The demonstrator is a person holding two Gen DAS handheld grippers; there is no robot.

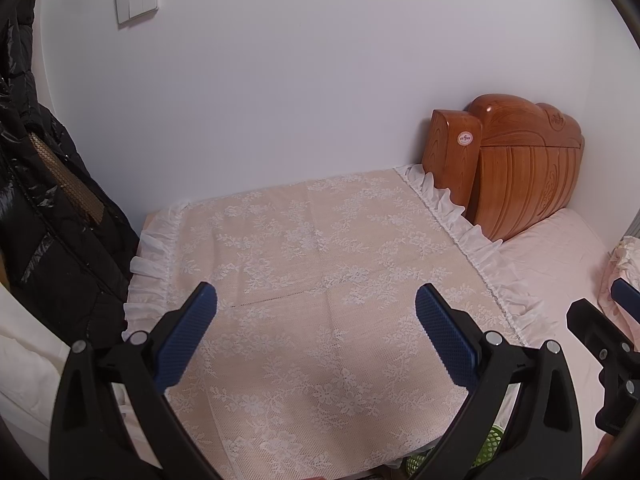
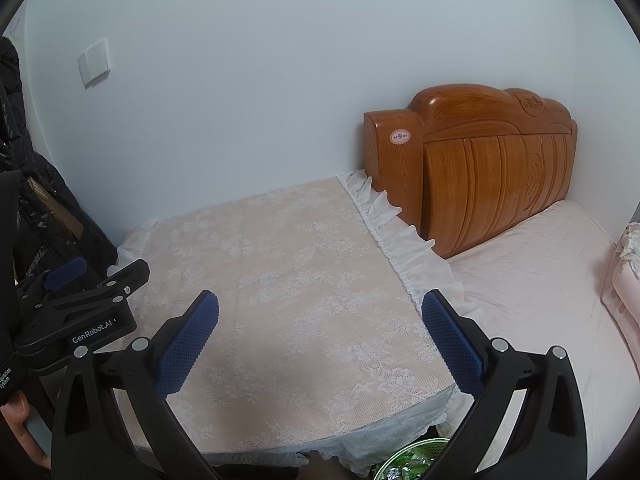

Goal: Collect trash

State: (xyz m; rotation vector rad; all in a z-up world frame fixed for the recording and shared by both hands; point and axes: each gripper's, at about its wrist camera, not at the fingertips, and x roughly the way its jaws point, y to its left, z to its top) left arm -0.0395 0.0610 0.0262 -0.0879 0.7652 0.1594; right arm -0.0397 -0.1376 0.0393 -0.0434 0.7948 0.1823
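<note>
Left tongs (image 1: 316,306) and right tongs (image 2: 320,314) are held spread and empty above the lace-covered table (image 2: 280,280). A green basket (image 2: 416,460) of trash is seen below its front edge.

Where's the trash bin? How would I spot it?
Find the lace-covered table beside the wooden headboard. Look under its near corner, by the bed: the green basket peeks out there. It is the only green thing, with shiny wrappers inside.

Lace cloth (image 1: 320,280) beside wooden headboard (image 1: 520,168), black jacket (image 1: 48,220).
</note>
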